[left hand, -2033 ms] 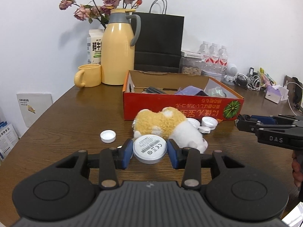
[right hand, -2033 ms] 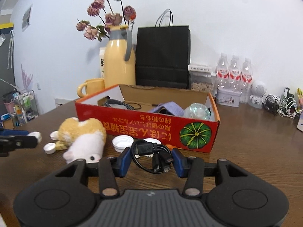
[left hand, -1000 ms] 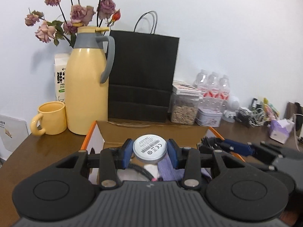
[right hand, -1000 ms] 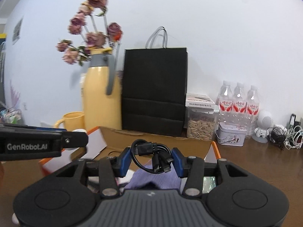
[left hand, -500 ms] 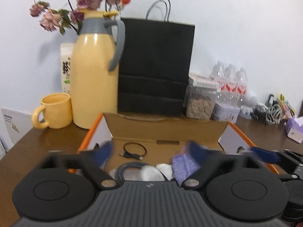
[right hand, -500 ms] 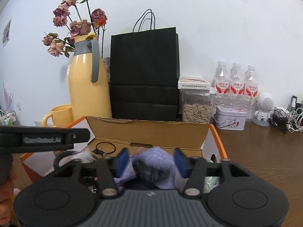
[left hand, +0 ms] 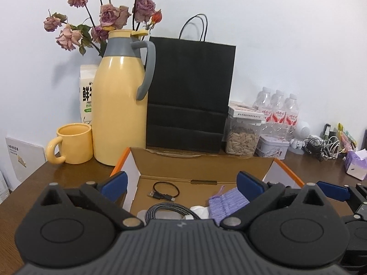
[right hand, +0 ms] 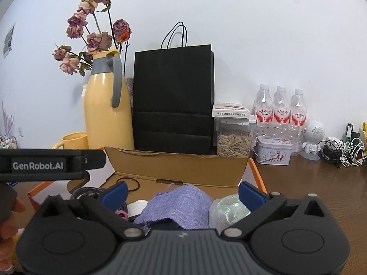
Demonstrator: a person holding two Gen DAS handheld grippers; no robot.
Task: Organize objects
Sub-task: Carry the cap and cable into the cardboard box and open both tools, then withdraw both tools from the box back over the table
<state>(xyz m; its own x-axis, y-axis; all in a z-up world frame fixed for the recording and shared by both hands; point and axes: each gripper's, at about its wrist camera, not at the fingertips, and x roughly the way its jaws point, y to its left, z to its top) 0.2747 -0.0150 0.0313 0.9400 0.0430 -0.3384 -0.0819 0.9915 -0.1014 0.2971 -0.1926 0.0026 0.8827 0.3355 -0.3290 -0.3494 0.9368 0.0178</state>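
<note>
An open cardboard box with orange outer sides lies just below both grippers. Inside it are a small black cable loop, a braided cable and a purple knit cloth. My left gripper stands wide open over the box with nothing between its blue pads. In the right wrist view my right gripper hangs above the purple cloth and a clear crinkled item. Its jaws are opening and hold nothing. The left gripper's side shows at that view's left edge, with a hand below it.
Behind the box stand a yellow thermos jug, a yellow mug, a black paper bag, a seed jar, water bottles and a tin. Tangled cables lie far right on the brown table.
Both grippers opened over the box. The white round disc left the left jaws and the black cable bundle left the right jaws; neither is between the pads now.
</note>
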